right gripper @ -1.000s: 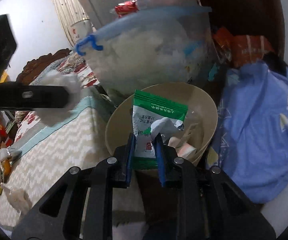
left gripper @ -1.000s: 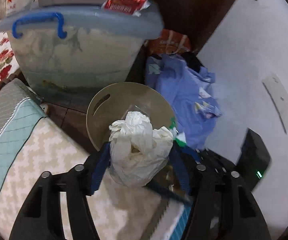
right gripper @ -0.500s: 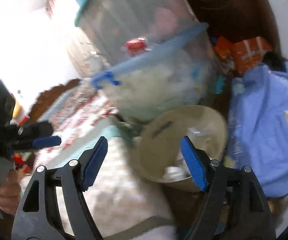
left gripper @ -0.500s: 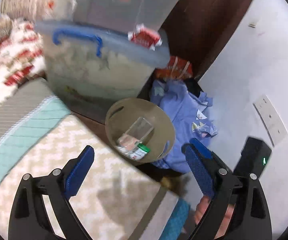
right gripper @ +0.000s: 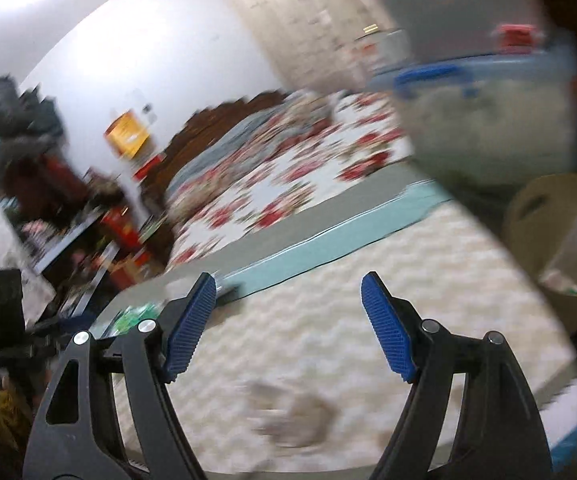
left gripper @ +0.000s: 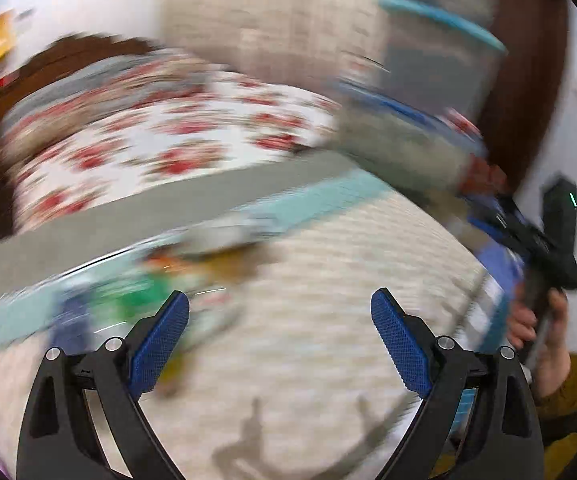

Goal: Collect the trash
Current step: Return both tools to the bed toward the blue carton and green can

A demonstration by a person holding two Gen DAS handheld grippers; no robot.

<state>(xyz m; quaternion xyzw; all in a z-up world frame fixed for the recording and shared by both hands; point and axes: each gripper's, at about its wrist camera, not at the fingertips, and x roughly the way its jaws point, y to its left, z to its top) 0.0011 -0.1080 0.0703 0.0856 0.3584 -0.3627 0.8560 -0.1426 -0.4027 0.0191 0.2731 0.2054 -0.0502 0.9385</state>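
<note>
A: Blue padding is seen on both sets of fingers, and nothing is held between them. The left gripper (left gripper: 280, 340) is spread wide over the zigzag-patterned blanket (left gripper: 328, 280), and its jaws have just been opening, with no item left in the gap.

B: The same is noted for the right gripper (right gripper: 288, 328): its jaws have just been opening too, and only blanket is seen between the pads.

A: Where is the trash to be found?

B: Some is already lodged in the tan bin (right gripper: 528, 208) at the right edge of the right wrist view, where a clear wrapper (right gripper: 568, 252) and a scrap of green can be made out. That part may be judged done.

A: And what is left?

B: A blurred heap of litter (left gripper: 160, 276) is shown on the blanket ahead of the left fingers (left gripper: 160, 344), green and orange among it; the pieces cannot be told apart through the blur. A pale crumpled tissue (right gripper: 296, 416) is also seen on the blanket below the right gripper.

A: So the job is judged partly finished?

B: Yes. Several pieces are still to be picked up and carried to the bin, which lies well apart from the heap.
</note>
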